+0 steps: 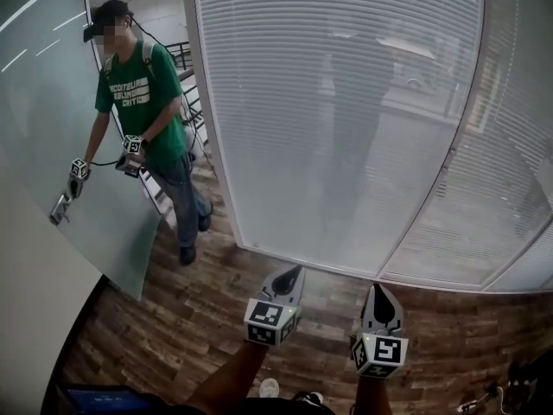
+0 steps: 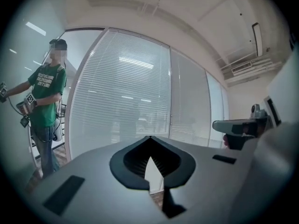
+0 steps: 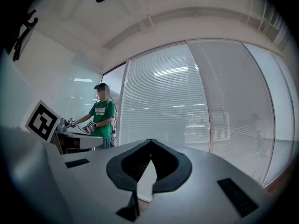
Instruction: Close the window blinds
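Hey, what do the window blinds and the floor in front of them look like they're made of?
Window blinds: thin white horizontal slats with a soft sheen, likely aluminium or plastic; the look leaves that open. Floor: brown planks with visible grain and staggered joints, so wood or wood-look laminate, matte finish.

Window blinds [image 1: 346, 102]: narrow white slats, matt, behind glossy, reflective glazing.
Floor [image 1: 173, 318], seven o'clock: wood planks, mottled brown, low sheen.
Left gripper [image 1: 292, 275], right gripper [image 1: 380, 294]: smooth matt grey shells, probably plastic; black ribbed pads [image 2: 136, 158].
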{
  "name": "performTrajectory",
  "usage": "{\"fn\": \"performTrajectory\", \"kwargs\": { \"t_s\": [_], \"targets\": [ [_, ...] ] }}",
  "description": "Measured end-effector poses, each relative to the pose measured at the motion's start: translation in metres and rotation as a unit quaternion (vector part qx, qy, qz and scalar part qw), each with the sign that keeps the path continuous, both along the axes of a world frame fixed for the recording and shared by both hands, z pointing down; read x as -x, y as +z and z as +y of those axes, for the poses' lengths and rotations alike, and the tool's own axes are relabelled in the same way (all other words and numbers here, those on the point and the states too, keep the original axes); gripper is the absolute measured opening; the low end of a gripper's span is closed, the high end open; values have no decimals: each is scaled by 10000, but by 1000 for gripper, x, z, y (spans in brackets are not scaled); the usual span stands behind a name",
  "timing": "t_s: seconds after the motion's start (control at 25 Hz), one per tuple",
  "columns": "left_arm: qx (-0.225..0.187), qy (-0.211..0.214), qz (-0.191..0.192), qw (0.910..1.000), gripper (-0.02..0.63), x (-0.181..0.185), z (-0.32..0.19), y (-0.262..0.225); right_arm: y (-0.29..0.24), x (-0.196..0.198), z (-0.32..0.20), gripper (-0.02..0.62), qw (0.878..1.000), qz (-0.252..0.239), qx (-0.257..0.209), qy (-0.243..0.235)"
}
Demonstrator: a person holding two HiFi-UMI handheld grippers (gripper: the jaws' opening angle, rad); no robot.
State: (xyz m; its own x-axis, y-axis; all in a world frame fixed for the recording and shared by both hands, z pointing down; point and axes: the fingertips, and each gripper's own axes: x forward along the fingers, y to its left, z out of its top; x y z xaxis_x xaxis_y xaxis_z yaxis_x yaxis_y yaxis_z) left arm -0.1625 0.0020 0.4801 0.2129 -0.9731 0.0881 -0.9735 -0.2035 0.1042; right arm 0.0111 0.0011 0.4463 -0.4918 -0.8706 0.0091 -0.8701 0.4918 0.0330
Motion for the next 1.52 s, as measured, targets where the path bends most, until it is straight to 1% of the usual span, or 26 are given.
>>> {"fn": "performTrajectory", "kwargs": {
  "t_s": [0.12,0.28,0.36,0.44,0.52,0.56,0.64,0.84,1.0,1.08,1.16,1.24,1.32,1.4,1.52],
  "targets": [
    [75,-3,-90,9999,-5,-1,3,7,1,7,6,3,10000,33,-52,22],
    [65,-52,-81,9999,-5,0,3,3,-3,40,14,3,9997,-86,-80,-237],
    [8,-135,-123,9998,-5,3,2,-4,-6,45,10,3,9993,-231,-35,-298],
    [-3,-214,-154,9997,-5,7,1,-5,-2,43,0,3,9978,-535,229,-320],
    [31,-255,-133,9996,-5,10,0,-3,4,46,-9,3,9930,-904,584,-485],
    [36,-248,-98,9996,-5,11,0,-1,6,49,-11,3,9914,-964,670,-583],
    [58,-250,-31,9997,-5,12,0,1,9,52,-14,3,9920,-858,660,-654],
    [49,-202,-66,9998,-5,7,-1,-2,19,41,-18,3,9972,-418,481,-390],
    [102,-245,-59,9996,-5,8,1,4,23,38,-15,3,9985,-189,405,-329],
    [78,-209,-56,9997,-5,8,-3,-2,23,42,-18,3,9971,-352,473,-477],
    [54,-196,-147,9997,-5,9,-6,-5,25,46,-22,3,9955,-502,547,-594],
    [73,-194,-243,9995,-5,9,-5,0,29,42,-22,3,9978,-254,452,-407],
    [70,-168,-178,9997,-5,8,5,5,34,37,-13,3,9987,-93,418,-257],
    [49,-185,-26,9998,-5,6,15,7,38,33,-5,3,9979,-245,525,-288],
    [-11,-283,-46,9996,-5,9,10,-1,33,28,-9,3,9970,-467,536,-319]
  ]
}}
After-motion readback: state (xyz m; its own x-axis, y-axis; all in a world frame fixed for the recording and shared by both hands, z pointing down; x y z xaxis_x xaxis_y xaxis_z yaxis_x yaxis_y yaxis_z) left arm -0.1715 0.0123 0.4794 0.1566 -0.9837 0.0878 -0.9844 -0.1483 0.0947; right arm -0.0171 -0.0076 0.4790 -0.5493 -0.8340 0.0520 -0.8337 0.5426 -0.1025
